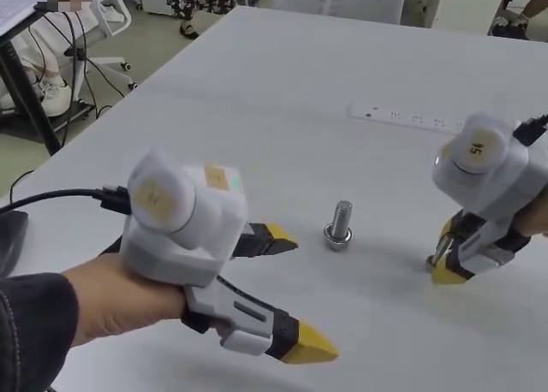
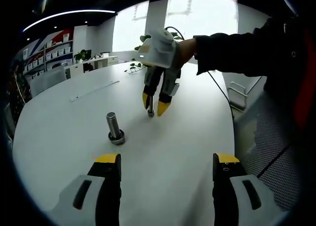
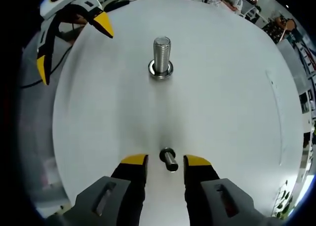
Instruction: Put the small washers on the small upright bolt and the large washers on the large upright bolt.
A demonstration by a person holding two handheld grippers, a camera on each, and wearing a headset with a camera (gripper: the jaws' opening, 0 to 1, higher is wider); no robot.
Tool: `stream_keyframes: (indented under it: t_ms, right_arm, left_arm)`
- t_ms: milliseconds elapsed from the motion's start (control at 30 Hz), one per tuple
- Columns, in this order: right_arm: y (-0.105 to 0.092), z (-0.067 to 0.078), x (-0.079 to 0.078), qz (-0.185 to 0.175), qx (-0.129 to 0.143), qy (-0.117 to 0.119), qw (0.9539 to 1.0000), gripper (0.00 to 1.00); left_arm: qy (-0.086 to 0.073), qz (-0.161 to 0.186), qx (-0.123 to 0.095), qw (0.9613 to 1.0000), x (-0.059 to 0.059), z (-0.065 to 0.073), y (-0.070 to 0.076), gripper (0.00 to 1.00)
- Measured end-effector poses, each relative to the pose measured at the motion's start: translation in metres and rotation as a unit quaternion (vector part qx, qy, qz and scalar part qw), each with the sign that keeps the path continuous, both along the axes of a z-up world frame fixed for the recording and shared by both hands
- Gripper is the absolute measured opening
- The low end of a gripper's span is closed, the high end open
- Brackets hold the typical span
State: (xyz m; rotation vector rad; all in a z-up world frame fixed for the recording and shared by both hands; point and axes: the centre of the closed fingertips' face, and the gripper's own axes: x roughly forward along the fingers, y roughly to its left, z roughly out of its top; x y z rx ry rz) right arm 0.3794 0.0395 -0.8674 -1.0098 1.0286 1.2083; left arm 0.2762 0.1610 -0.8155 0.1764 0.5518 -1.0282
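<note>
Near the large bolt (image 3: 161, 58), the narrowly parted right gripper (image 3: 166, 160) is straddling, and risking toppling, the small bolt (image 3: 169, 161); the left gripper (image 2: 167, 158) is gaping wide.

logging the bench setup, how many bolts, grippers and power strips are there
Bolts: 2, a large upright silver steel bolt and a small silver steel bolt
Yellow-tipped white grippers: 2, left gripper and right gripper
Power strips: 1, a white power strip
Total: 5
</note>
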Motion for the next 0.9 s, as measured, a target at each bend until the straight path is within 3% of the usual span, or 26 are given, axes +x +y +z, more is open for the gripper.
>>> stream_keyframes:
  t_ms: [467, 667, 900]
  right_arm:
    - [0.0, 0.0, -0.005, -0.041, 0.052, 0.007, 0.9978, 0.81]
    - [0.003, 0.003, -0.007, -0.062, 0.09, 0.003, 0.994, 1.0]
    - [-0.004, 0.004, -0.012, -0.079, 0.106, 0.005, 0.9912, 1.0]
  left_arm:
    - [0.002, -0.004, 0.002, 1.0, -0.002, -0.001, -0.002, 0.76]
    - [0.002, -0.004, 0.001, 1.0, -0.002, 0.0, -0.002, 0.76]
    - [0.002, -0.004, 0.003, 1.0, -0.002, -0.001, -0.002, 0.76]
